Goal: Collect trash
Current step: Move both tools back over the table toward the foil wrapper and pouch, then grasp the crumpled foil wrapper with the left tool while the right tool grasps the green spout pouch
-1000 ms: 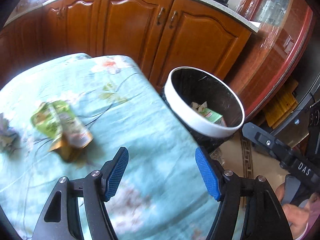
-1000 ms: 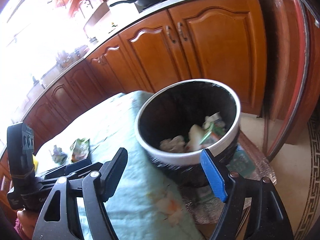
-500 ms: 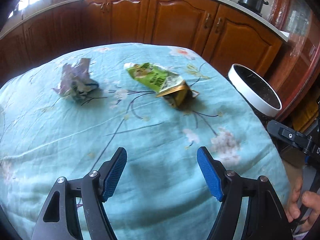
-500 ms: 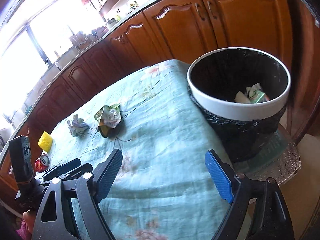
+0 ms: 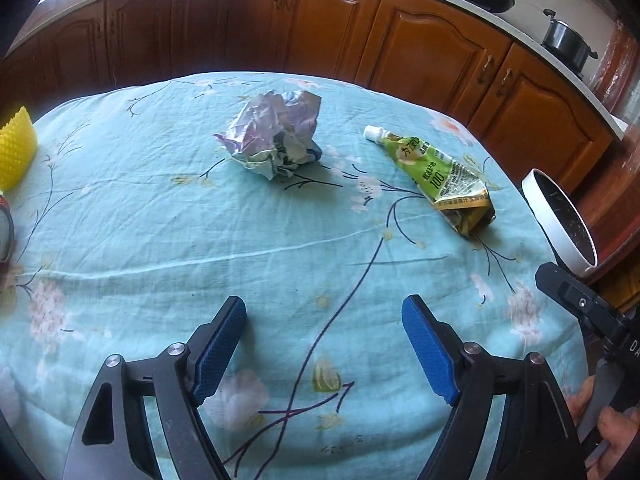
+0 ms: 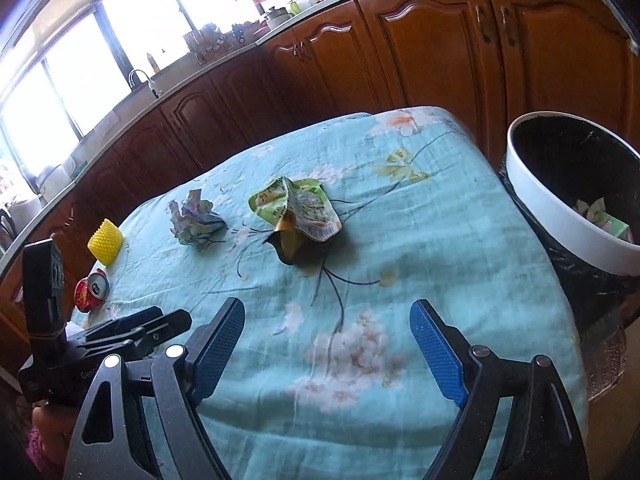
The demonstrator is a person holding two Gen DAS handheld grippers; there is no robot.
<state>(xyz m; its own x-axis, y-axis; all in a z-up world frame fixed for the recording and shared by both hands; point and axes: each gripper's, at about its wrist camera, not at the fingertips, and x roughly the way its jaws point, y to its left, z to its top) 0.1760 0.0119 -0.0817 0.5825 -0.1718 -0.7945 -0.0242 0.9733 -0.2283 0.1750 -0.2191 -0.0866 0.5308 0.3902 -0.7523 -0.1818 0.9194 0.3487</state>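
Crumpled paper ball (image 5: 276, 136), centre; flattened green foil pouch (image 5: 436, 178), right. Left gripper (image 5: 324, 344) opening, right gripper (image 6: 326, 346) released, both empty.

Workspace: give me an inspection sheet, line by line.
Surface: table under a teal floral cloth.
Job's things: crumpled paper and green pouch lie apart on the cloth; crushed can near the far edge; bin, black-lined, holds some trash.
Clutter: yellow ribbed object near the can.
Grippers: left gripper opening, nothing between its jaws; right gripper open, empty.
Cables: nothing seen.
Surroundings: wooden cabinets, pot on the counter.
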